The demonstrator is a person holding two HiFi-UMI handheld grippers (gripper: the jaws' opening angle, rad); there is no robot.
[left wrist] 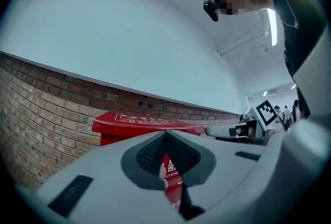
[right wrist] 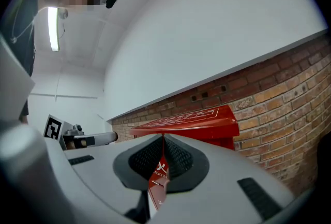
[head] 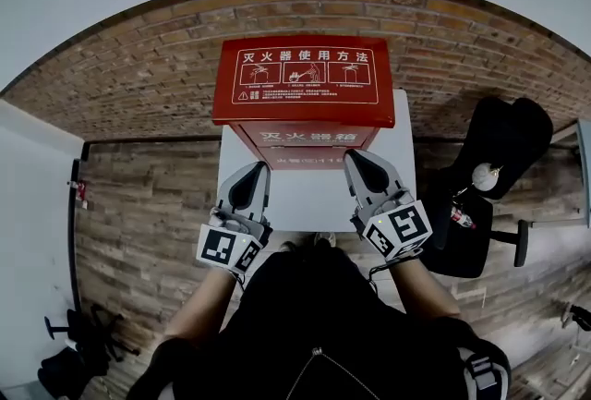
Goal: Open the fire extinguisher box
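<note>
A red fire extinguisher box (head: 305, 84) stands on a white stand (head: 305, 200) against the brick wall, its lid down and printed with white instructions. My left gripper (head: 253, 171) hangs just short of the box's front at its left, jaws shut with nothing in them. My right gripper (head: 356, 158) is at the front right, also shut and empty, its tip close to the box's front face. The left gripper view shows the red box (left wrist: 139, 123) ahead past the shut left gripper (left wrist: 166, 136). In the right gripper view the lid (right wrist: 196, 122) lies beyond the shut right gripper (right wrist: 162, 140).
A brick wall (head: 138, 66) runs behind the box. A black chair (head: 503, 158) with a small red item stands to the right of the stand. Wood-plank floor lies on both sides, with dark gear (head: 78, 347) at lower left.
</note>
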